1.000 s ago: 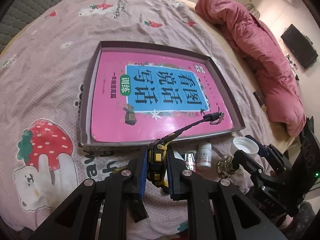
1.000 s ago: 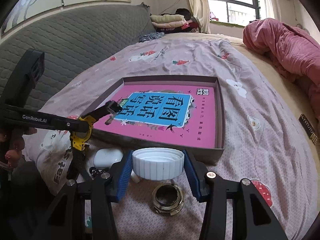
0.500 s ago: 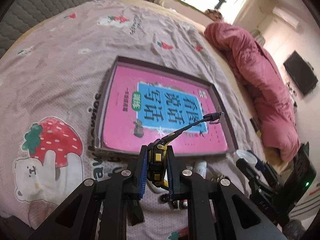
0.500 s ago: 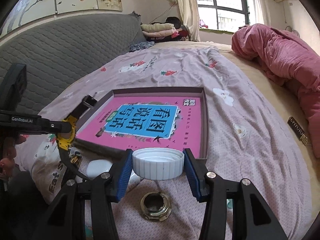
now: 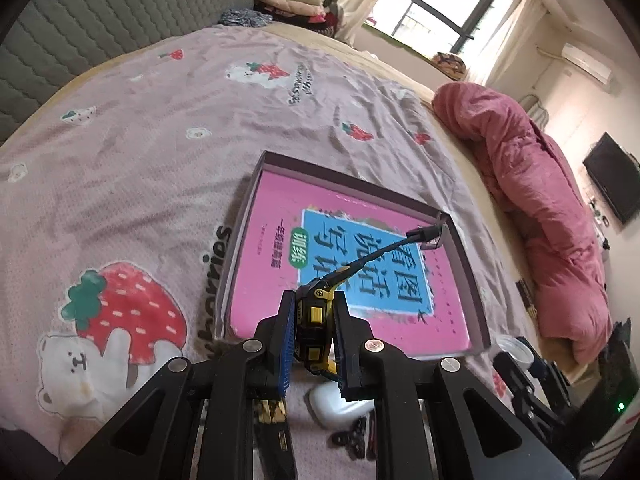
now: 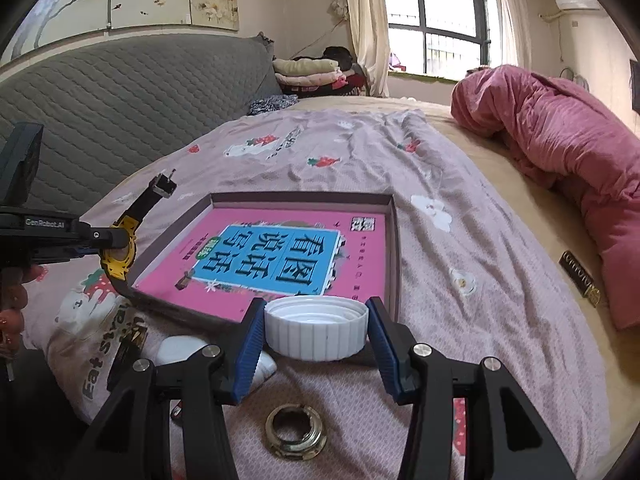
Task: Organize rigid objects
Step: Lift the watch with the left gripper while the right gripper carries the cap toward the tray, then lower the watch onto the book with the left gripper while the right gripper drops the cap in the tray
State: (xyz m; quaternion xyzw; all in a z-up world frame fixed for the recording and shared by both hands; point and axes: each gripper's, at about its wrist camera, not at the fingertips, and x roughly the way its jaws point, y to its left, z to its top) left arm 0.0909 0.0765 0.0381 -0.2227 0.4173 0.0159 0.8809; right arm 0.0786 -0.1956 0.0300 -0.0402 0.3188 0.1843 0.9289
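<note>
Between the left claw (image 5: 313,330) pads sits a watch (image 5: 314,316) (strap (image 5: 372,256) jutting forward)

Both wrist views look down, sharing the tray (image 5: 466,248).

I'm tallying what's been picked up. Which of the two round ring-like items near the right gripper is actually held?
The white ribbed plastic cap, clamped between the right gripper pads. The brass metal ring lies loose on the pink bedsheet below it.

Your watch (image 5: 314,318) is yellow and black, your cap (image 6: 316,333) white. The book (image 6: 280,260) is pink and blue, the bedsheet (image 5: 160,152) strawberry-printed
</note>
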